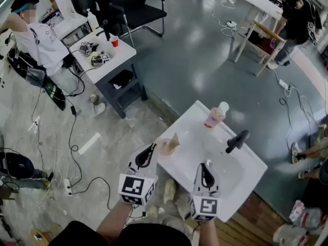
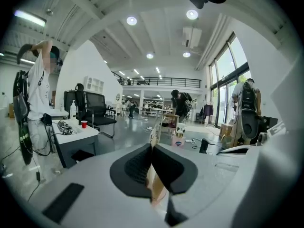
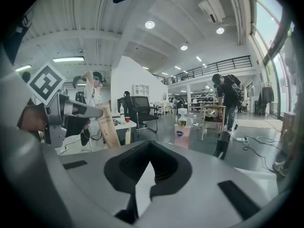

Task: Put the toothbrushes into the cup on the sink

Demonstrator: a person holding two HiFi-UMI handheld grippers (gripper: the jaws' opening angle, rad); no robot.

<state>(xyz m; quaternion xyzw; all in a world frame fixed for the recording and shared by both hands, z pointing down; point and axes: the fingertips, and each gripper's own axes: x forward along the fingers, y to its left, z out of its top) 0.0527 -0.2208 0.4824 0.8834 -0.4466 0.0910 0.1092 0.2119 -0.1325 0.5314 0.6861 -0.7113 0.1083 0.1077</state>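
Note:
A white sink (image 1: 254, 164) with a black faucet (image 1: 237, 141) lies in front of me. My left gripper (image 1: 152, 148) is over the sink's left corner, shut on a tan cardboard toothbrush box (image 1: 173, 142). The left gripper view shows the box (image 2: 153, 177) pinched edge-on between the jaws. From the right gripper view it (image 3: 110, 132) stands nearly upright. A pale pinkish shape, possibly the cup (image 1: 163, 147), sits just beneath it, mostly hidden. My right gripper (image 1: 206, 168) hangs over the basin, shut, with nothing in it (image 3: 149, 148).
A pink soap bottle (image 1: 215, 116) stands at the sink's far edge. A seated person (image 1: 38, 40) is at a white table (image 1: 120, 60) with a red cup (image 1: 114, 41), next to a black chair (image 1: 136, 9). Cables (image 1: 77, 152) trail over the floor.

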